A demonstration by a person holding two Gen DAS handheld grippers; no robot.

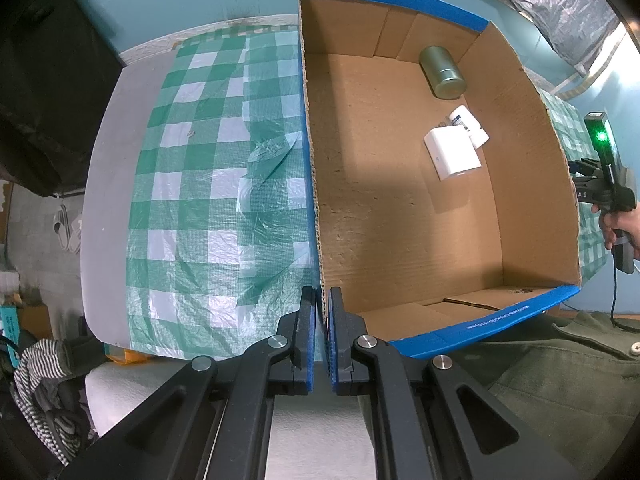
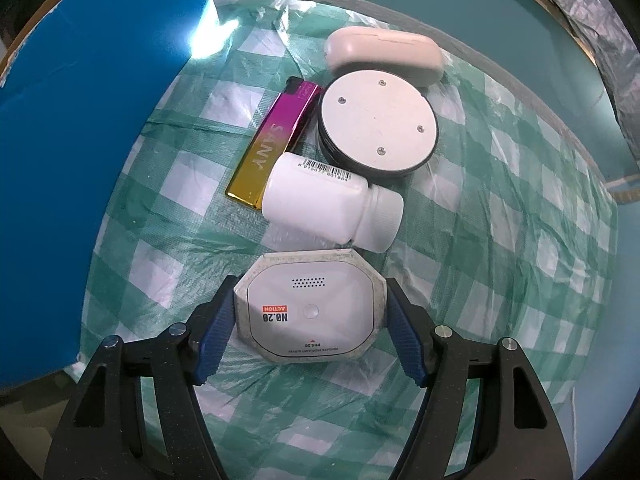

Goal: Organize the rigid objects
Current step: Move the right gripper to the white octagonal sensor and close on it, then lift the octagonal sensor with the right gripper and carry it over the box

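Observation:
An open cardboard box (image 1: 400, 216) with blue-taped rims stands on the checked cloth. My left gripper (image 1: 322, 312) is shut on the box's left wall near its front corner. Inside the box lie a green metal tin (image 1: 442, 72), a small white bottle (image 1: 468, 124) and a white adapter (image 1: 452, 152). My right gripper (image 2: 310, 296) is shut on a white octagonal device (image 2: 310, 308) marked "NO.20", its blue pads against both sides, low over the cloth. Beyond it lie a white pill bottle (image 2: 324, 204), a pink-gold lighter (image 2: 276, 140), a round white disc (image 2: 378, 124) and a white earbud case (image 2: 384, 54).
The box's blue outer wall (image 2: 80, 140) rises close to the left of the right gripper. Green-and-white checked cloth (image 1: 208, 184) covers the table left of the box. A person's hand (image 1: 624, 224) holds the other gripper's handle past the box's right wall.

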